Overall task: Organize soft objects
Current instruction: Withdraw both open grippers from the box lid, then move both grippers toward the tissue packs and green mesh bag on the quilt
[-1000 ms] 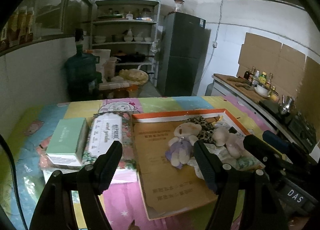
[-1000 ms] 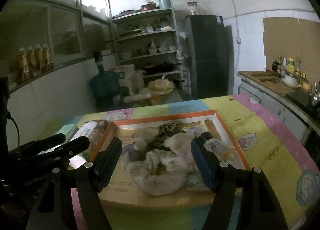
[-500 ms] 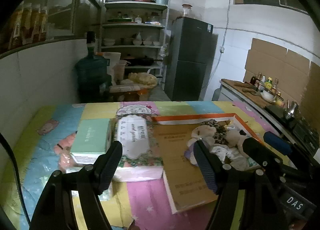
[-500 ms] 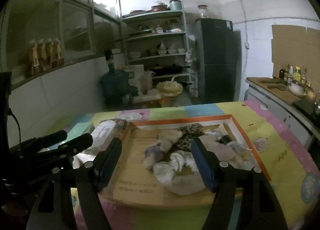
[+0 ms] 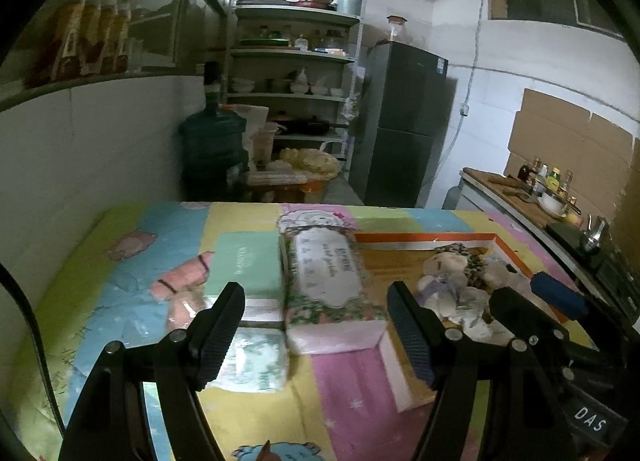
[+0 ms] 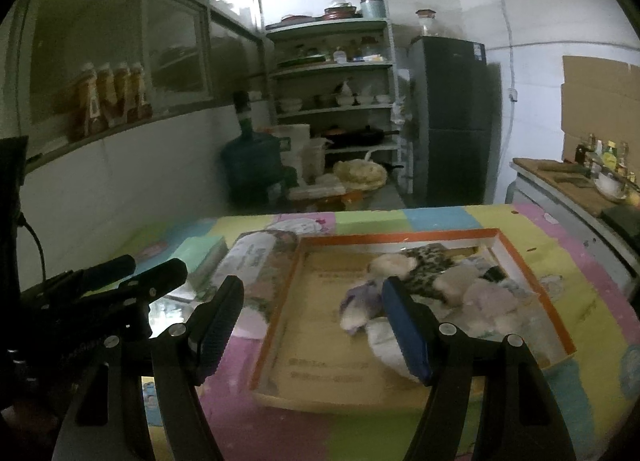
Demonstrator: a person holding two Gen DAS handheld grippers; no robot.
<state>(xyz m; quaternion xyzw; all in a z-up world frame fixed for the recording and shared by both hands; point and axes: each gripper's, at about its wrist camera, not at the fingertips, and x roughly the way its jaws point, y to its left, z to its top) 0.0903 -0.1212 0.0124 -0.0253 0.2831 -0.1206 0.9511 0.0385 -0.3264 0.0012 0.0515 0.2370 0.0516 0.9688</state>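
Both tools wide open and empty: left gripper (image 5: 316, 335) low in its frame over the floral tissue pack (image 5: 326, 281), right gripper (image 6: 312, 327) low in its frame over the left half of the orange-rimmed cardboard tray (image 6: 472, 235). Soft toys (image 6: 424, 281) heaped in the right half of that tray, centre right of the right wrist view: a pale plush bear, a leopard-print piece, white crumpled cloth, all overlapping. Likely trouble: closing on the heap and snagging 2 pieces at once, since nothing separates them; or dragging the light tray across the patchwork cover (image 5: 340, 401) on a low pass, its near rim standing just ahead of the right fingertips. Also a chance of the 2 tools clashing, each intruding at the edge of the other's frame. Open room: bare tray floor left of the toys, bare cover at lower centre. Crowded at centre left, with the green box (image 5: 242, 265) touching the tissue pack and a small wipes packet (image 5: 256, 361) just in front. Table edge on the right near a counter.
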